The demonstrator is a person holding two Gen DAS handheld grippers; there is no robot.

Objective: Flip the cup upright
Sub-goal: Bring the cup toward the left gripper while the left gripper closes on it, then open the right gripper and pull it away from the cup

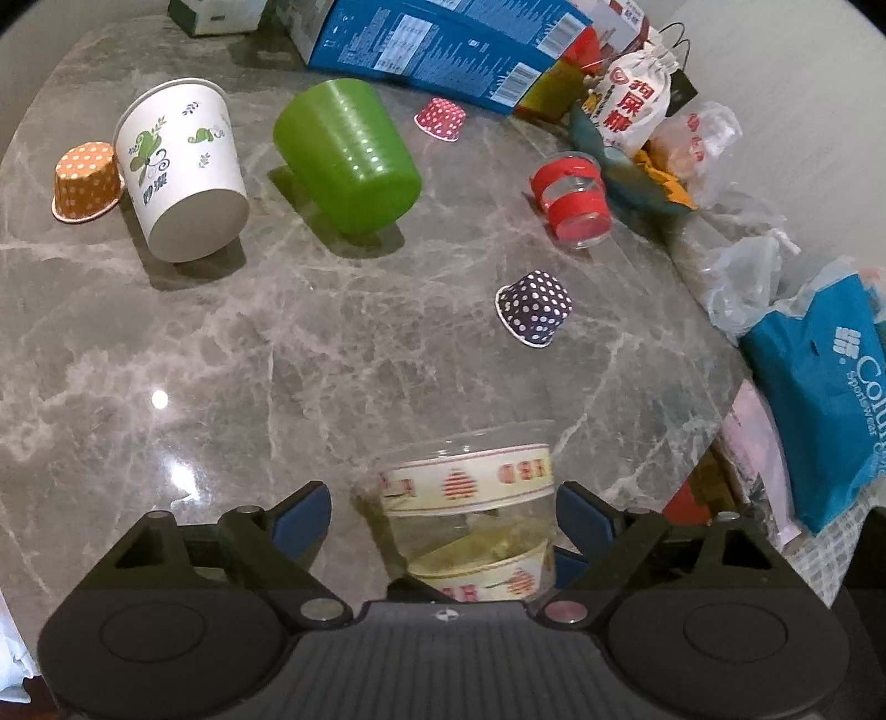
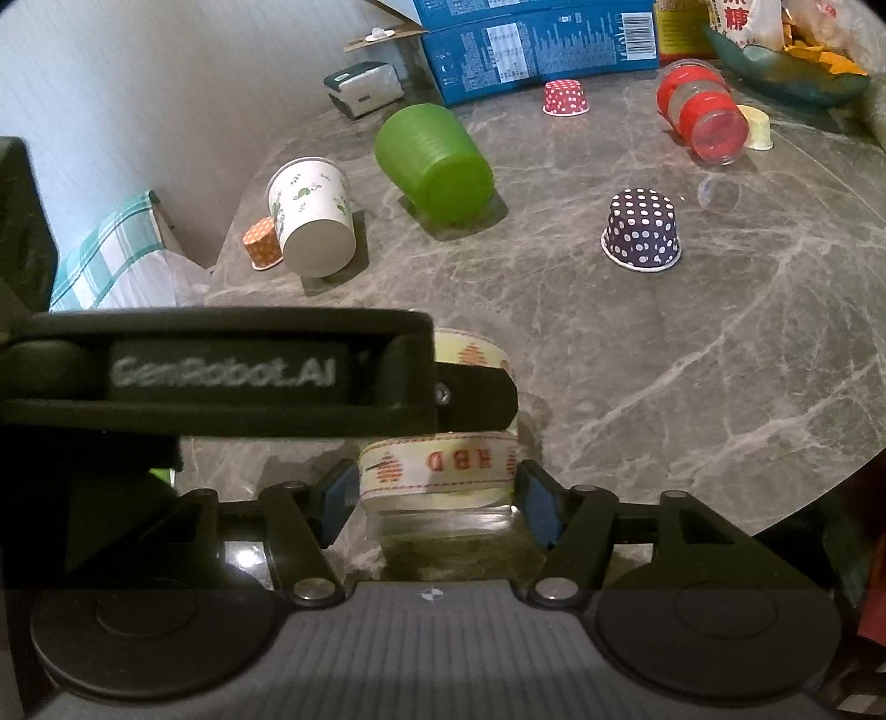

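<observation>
A clear plastic cup with cream bands and red print sits between the fingers of both grippers. In the left wrist view my left gripper is open, its blue pads apart from the cup's sides. In the right wrist view my right gripper has its blue pads pressed on the cup, which stands with its wide mouth up. The left gripper's body crosses that view over the cup's upper band.
On the marble table lie a green cup, a white paper cup, a red-banded clear cup, and small dotted cups: navy, orange, red. Blue boxes and bags line the far edge.
</observation>
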